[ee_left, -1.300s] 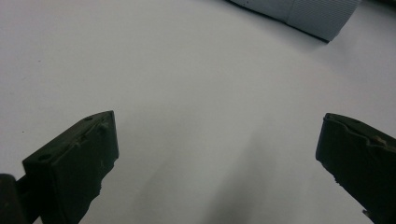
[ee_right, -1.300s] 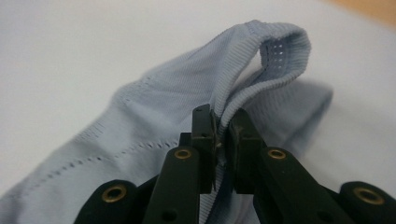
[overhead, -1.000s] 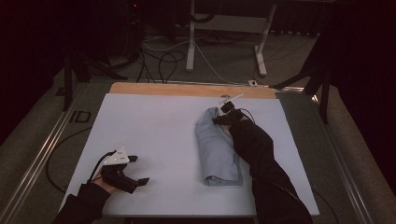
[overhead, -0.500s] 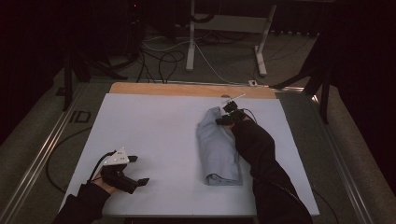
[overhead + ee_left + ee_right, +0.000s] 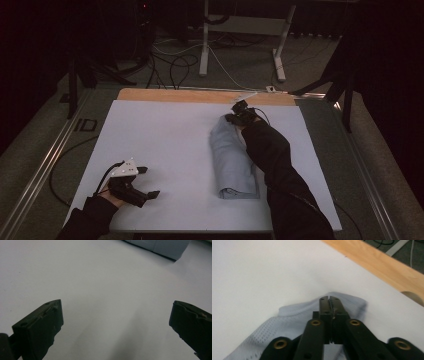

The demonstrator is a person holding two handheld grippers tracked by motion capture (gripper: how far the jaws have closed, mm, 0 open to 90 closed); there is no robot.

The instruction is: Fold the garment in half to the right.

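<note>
The right tongs are pinching shut on the far end of the folded pale-blue mesh cloth, lying lengthwise toward the person on the white-covered desk, while the left tongs are waiting open well apart, the pinched fold itself being hidden.

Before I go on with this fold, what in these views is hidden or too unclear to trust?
- Right gripper, right gripper view: jaws together over the cloth; whether fabric is pinched between the tips cannot be told, the jaws cover it.
- Cloth's right edge, high view: covered by the dark sleeve.
- Cloth, left gripper view: just a corner, cut off by the top edge.
- Left gripper, high view: small and dark, jaw gap hard to read there.
</note>
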